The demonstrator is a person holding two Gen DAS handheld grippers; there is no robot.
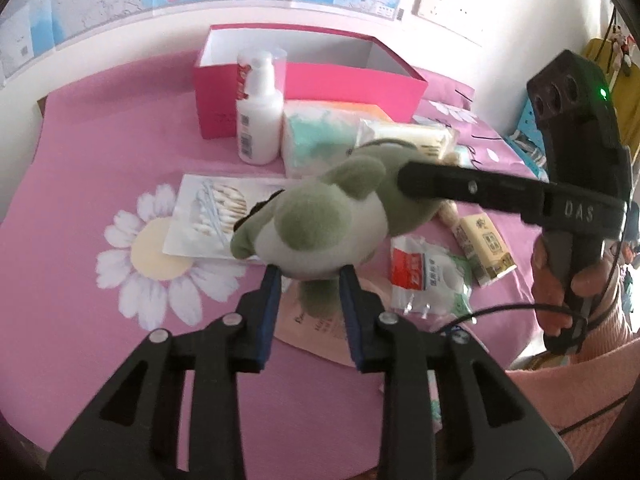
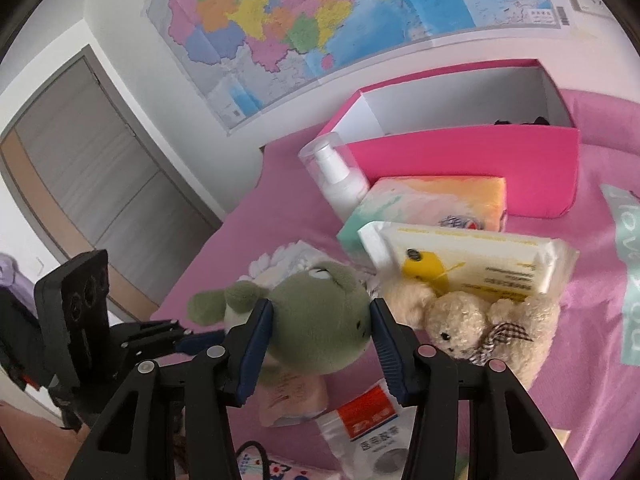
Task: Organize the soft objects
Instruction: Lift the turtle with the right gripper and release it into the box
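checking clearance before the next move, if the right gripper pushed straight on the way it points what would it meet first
The right gripper already has the green plush toy between its fingers, so it meets that first; behind it, probably the wet wipes pack, though depth is unclear.

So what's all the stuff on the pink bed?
green plush: one, green and white, lifted mid-bed, between both hand-held grippers
teddy: one, cream, beside the plush
box: one, pink, open, at the back
bottle: one, white, left of the box front
tissue packs: two, pastel and white-yellow, before the box
cotton swabs: one pack, on the daisy print
left hand-held gripper: black, blue pads, gripping the plush
right hand-held gripper: black, gripping the plush
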